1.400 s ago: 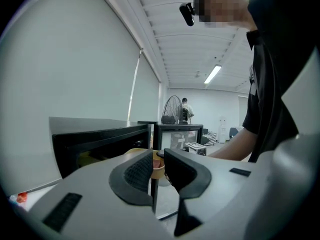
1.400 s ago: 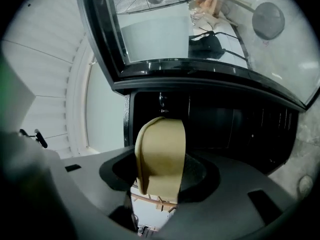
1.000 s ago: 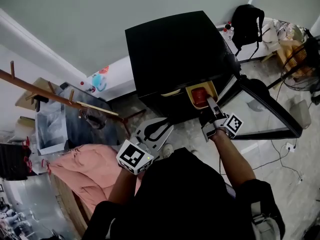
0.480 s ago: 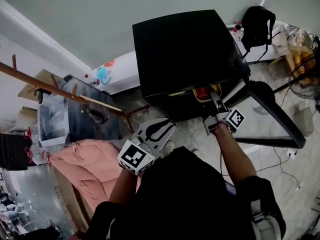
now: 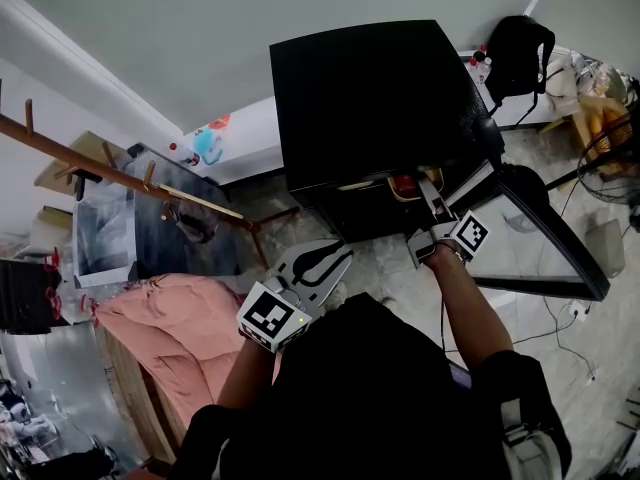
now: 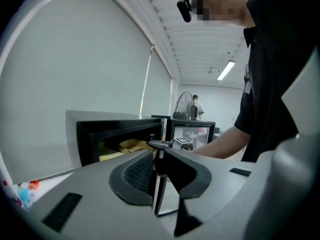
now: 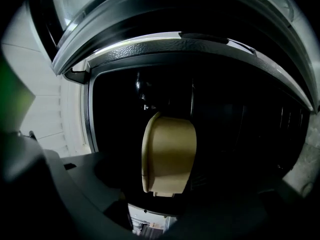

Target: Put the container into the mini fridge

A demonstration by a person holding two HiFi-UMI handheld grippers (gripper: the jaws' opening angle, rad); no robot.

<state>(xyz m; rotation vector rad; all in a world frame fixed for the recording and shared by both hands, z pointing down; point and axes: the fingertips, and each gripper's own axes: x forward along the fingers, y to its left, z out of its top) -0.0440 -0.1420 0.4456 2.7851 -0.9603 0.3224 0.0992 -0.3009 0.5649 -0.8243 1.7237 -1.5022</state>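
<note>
A black mini fridge (image 5: 370,98) stands on the floor with its glass door (image 5: 540,238) swung open to the right. The tan container (image 5: 408,184) with a red lid sits just inside the opening, mostly hidden under the fridge top. My right gripper (image 5: 432,196) reaches into the opening. In the right gripper view the container (image 7: 169,154) stands between the jaws of the right gripper (image 7: 167,181), which have just been opening and no longer press on it. My left gripper (image 5: 335,258) hangs back in front of the fridge (image 6: 115,129), shut and holding nothing.
A black backpack (image 5: 515,43) and small bottles (image 5: 480,63) sit behind the fridge at the right. A fan (image 5: 610,138) stands at the far right. A wooden rack (image 5: 100,163) and pink cloth (image 5: 165,318) lie at the left. A cable (image 5: 560,313) runs over the floor.
The right gripper has pushed forward with the container, which now sits deeper in the fridge with less of its red lid showing. The left gripper has stayed put.
</note>
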